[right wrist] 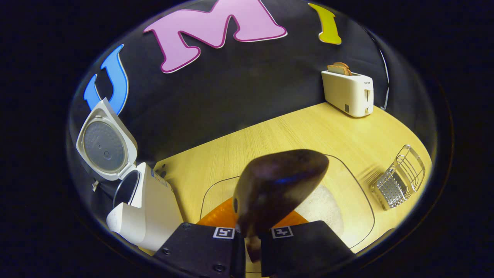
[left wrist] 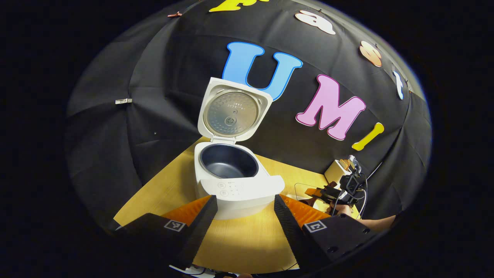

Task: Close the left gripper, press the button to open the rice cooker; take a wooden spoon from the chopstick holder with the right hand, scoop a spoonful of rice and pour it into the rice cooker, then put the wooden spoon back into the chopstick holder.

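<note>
Spoon clamped in my right gripper over the rice, left gripper spread, cooker open, scooping's next.

Toaster behind rice tray, holder beside

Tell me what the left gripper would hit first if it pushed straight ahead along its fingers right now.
Probably the rice cooker. The left gripper has its fingers open, and the cooker's white front panel sits right between them. Its lid is up, showing the dark inner pot. Depth is hard to judge.

Rice cooker open, spoon over rice
</note>
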`<act>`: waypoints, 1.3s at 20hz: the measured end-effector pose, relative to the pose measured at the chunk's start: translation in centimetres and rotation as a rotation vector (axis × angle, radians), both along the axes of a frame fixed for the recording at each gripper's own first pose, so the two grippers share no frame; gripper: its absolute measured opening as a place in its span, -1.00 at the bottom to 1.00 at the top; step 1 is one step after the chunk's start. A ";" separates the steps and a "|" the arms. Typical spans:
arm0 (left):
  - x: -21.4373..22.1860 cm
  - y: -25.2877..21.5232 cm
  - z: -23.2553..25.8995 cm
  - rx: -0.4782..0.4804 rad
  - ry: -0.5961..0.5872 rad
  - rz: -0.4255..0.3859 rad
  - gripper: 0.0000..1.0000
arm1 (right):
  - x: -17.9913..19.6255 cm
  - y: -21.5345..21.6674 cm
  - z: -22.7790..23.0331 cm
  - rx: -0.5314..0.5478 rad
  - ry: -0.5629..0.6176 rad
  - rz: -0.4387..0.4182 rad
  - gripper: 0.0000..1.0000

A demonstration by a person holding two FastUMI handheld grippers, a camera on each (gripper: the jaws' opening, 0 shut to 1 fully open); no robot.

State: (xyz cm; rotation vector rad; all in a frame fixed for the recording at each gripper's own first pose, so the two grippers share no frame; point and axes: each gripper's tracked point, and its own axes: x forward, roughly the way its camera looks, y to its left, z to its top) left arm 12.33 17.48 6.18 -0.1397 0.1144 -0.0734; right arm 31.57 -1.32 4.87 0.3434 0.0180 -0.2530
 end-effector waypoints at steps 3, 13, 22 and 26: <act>-0.1 -0.2 0.1 -0.007 -0.003 0.006 0.83 | -0.1 0.3 -0.1 0.070 -0.003 0.014 -0.60; 0.0 -1.8 0.9 -0.007 -0.021 -0.004 0.92 | -2.5 -2.1 0.8 0.306 -0.055 -0.022 -0.84; -0.5 -2.8 1.1 -0.011 -0.030 -0.026 0.92 | -5.4 -6.1 3.9 0.401 -0.142 -0.080 -0.84; -0.9 -3.1 1.3 -0.006 -0.041 -0.034 0.92 | -6.5 -6.3 5.0 0.457 -0.167 -0.076 -0.84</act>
